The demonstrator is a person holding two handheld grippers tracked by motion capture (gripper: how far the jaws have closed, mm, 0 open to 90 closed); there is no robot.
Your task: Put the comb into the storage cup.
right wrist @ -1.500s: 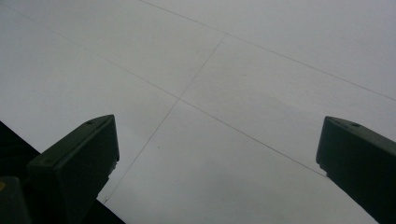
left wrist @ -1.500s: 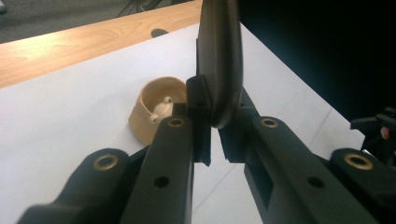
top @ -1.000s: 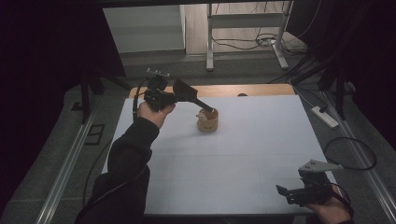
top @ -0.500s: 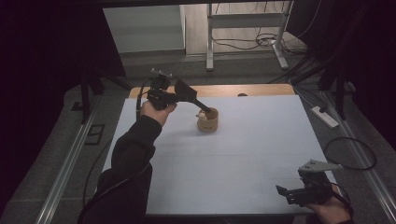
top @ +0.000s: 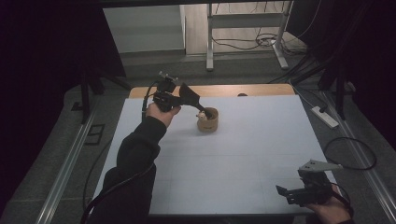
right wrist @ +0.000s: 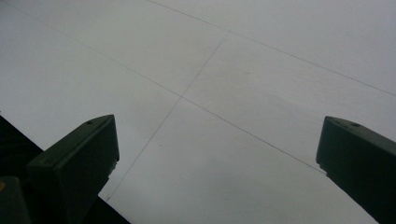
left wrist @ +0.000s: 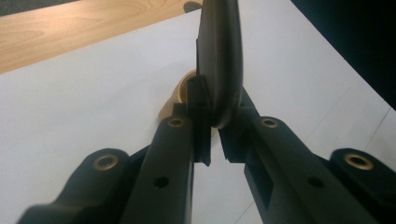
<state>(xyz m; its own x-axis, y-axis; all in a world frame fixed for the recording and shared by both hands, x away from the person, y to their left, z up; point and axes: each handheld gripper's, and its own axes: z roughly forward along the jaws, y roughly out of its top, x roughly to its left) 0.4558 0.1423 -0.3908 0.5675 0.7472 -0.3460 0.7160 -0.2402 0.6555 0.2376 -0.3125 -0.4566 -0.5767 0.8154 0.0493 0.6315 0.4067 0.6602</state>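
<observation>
A small tan wooden cup [top: 208, 121] stands on the white table sheet [top: 233, 163] near its far edge. My left gripper [top: 201, 112] slants down from the left, and its shut jaws reach the cup's near rim. A small pale bit shows at the tips, and I cannot tell whether it is held. In the left gripper view the black jaws [left wrist: 218, 28] lie pressed together, with the cup's tan rim [left wrist: 183, 89] peeking out behind them. My right gripper [top: 282, 191] rests low at the front right corner. Its jaws [right wrist: 217, 154] stand wide open over bare sheet.
A strip of bare wooden tabletop [top: 233, 89] runs behind the sheet. Cables [top: 355, 154] and a power strip [top: 324, 116] lie on the floor at the right. A metal frame [top: 210, 42] stands beyond the table.
My left gripper has sunk a little and moved toward the cup, bringing its tips down to the rim. The right gripper has not moved.
</observation>
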